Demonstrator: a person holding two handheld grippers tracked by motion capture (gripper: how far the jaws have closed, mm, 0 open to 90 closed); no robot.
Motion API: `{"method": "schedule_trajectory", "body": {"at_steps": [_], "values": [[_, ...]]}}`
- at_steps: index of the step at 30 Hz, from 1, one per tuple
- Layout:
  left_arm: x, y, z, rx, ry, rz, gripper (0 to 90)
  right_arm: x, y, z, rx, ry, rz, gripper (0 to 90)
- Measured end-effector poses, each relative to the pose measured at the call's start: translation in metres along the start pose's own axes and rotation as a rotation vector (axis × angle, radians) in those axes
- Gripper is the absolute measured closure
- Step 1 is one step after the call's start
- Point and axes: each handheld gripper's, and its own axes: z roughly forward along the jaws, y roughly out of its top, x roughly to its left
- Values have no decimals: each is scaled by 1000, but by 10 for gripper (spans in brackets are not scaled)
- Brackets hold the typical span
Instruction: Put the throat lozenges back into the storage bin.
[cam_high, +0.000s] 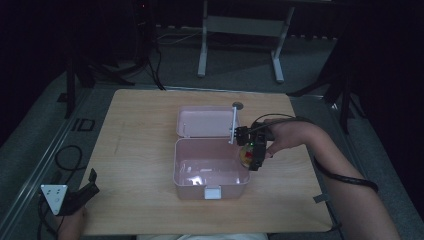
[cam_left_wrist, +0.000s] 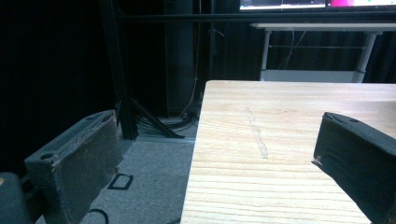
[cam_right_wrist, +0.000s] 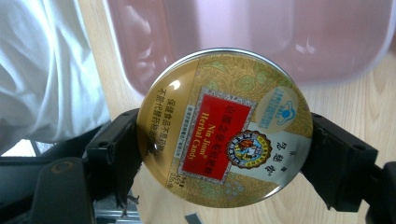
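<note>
Gold round candy tin sits clamped in my right gripper at the open pink plastic box's right rim (not yet inside); left gripper waits, jaws apart.

The pink plastic box's open interior is lying free below; its raised hinged lid is walling the far side.

Dim, underexposed room with black surroundings; glare glints on the candy tin, slightly soft.
</note>
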Motion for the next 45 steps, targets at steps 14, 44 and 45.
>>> {"method": "schedule_trajectory", "body": {"at_steps": [14, 44, 45], "values": [[0, 0, 0, -2, -4, -4, 10, -2, 32, 9, -21, 8, -55, 201], [0, 0, 0, -1, -17, 1, 10, -13, 57, 93, 15, 25, -117, 201], [0, 0, 0, -1, -18, 1, 10, -13, 58, 94, 18, 24, -121, 201]]}}
